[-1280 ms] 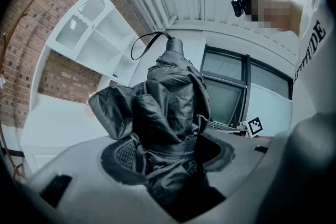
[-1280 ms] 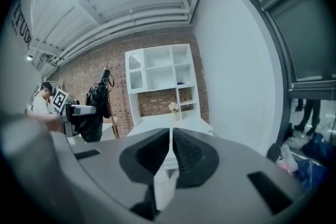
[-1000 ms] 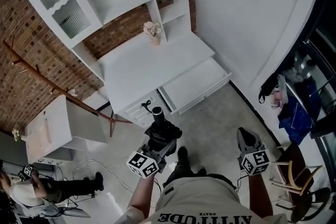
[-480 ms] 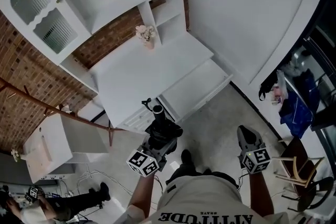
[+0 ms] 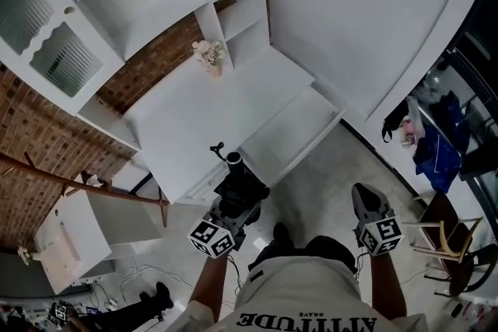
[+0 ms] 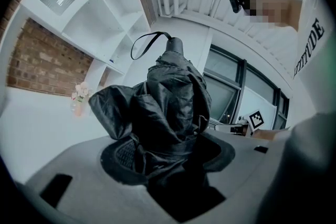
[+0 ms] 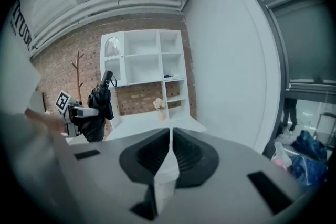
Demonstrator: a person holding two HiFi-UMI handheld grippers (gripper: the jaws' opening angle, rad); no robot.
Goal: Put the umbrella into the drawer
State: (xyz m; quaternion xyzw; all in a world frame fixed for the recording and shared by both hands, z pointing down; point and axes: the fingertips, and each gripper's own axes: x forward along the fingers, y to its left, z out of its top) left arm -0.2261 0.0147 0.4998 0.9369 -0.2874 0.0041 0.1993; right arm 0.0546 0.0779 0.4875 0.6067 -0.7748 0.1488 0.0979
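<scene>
Two claws were in view from the head camera: the left claw (image 5: 236,202) was clamped on a folded black umbrella (image 5: 236,184), its jaws held wide by the bunched fabric, with the umbrella's strap end pointing towards the white counter (image 5: 194,117). The umbrella was outside the open drawer (image 5: 289,134), in the air off the counter's front edge and near the drawer's left front corner. The right claw (image 5: 366,202) had its jaws pressed together with nothing between them and was held over the floor (image 5: 315,186) in front of the drawer, apart from it.
</scene>
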